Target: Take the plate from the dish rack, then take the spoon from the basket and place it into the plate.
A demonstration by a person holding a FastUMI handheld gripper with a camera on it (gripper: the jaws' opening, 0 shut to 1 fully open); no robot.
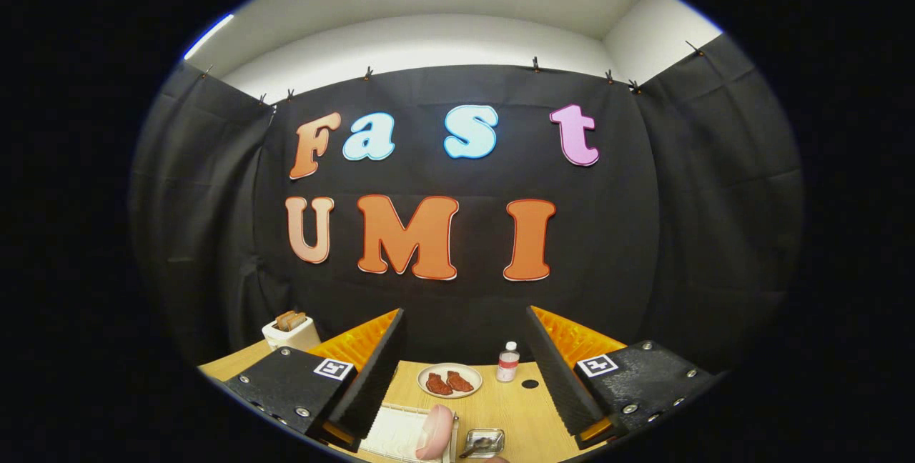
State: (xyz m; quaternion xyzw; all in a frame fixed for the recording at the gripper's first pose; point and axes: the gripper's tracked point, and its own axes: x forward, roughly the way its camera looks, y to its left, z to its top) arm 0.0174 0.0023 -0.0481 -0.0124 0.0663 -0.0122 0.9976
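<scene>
Zero steps are complete: we hold the gripper (465, 370) wide and empty; pink plate (436, 431) sits in the dish rack (393, 434), spoon (477, 444) in its basket (486, 441).

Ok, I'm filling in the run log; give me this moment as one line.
gripper: open, raised over table | pink plate: in dish rack | spoon: in basket | phase: approach

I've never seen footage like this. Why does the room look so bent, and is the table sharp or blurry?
Gripper view: a fisheye lens bows the walls and ceiling into curves; lighting is even, with no strong glare on the wooden table; the pink plate standing in the dish rack and the spoon look slightly soft; the gripper has open jaws.
</scene>
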